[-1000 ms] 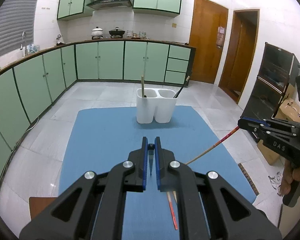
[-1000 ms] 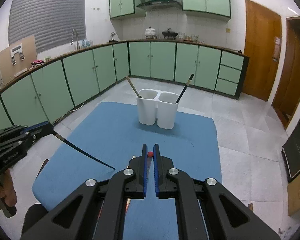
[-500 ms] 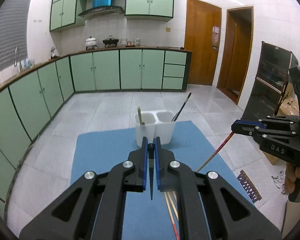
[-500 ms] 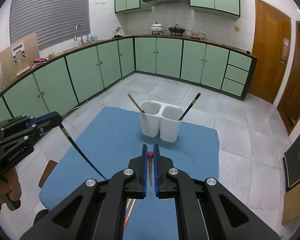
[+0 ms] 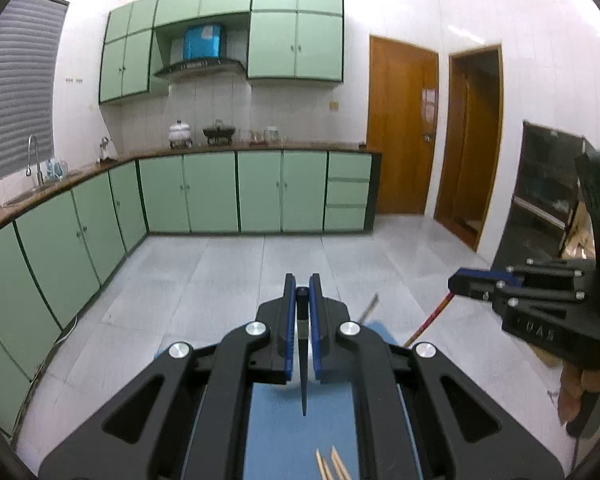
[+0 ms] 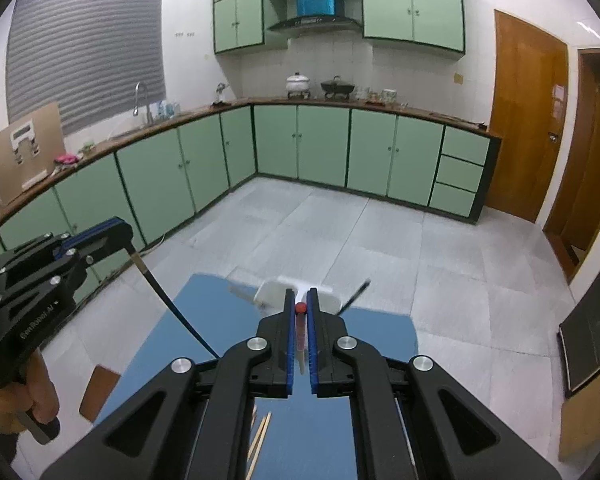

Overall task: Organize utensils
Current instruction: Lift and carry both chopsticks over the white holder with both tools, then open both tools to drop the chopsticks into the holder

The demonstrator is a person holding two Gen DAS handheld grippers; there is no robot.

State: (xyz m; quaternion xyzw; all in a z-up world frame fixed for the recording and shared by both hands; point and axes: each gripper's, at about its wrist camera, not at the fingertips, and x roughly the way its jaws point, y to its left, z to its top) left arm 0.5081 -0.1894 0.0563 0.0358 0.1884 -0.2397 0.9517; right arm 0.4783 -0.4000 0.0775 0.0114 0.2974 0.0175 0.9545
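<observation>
Both grippers are clamped on single chopsticks, the left gripper (image 5: 302, 312) on a black one (image 5: 303, 364) and the right gripper (image 6: 300, 310) on a red-capped one (image 6: 300, 330), each hanging tip-down, with the white two-cup holder (image 6: 278, 294) low centre in the right wrist view, just beyond the right fingertips.

So the holder (image 6: 296, 294) sits on the mat (image 6: 376, 332) near its far edge, mostly hidden behind the right gripper (image 6: 299, 308). One utensil (image 6: 242, 294) leans out of its left compartment and another utensil (image 6: 354, 292) sticks out of the right one. Loose chopsticks (image 6: 262, 434) lie on the near part of the mat, under the right gripper. The left gripper (image 6: 118, 234) is off to the left, beyond the mat's left edge. The counter (image 6: 340, 106) runs along the back wall and down the left side, with the doors (image 6: 530, 116) at the right.
</observation>
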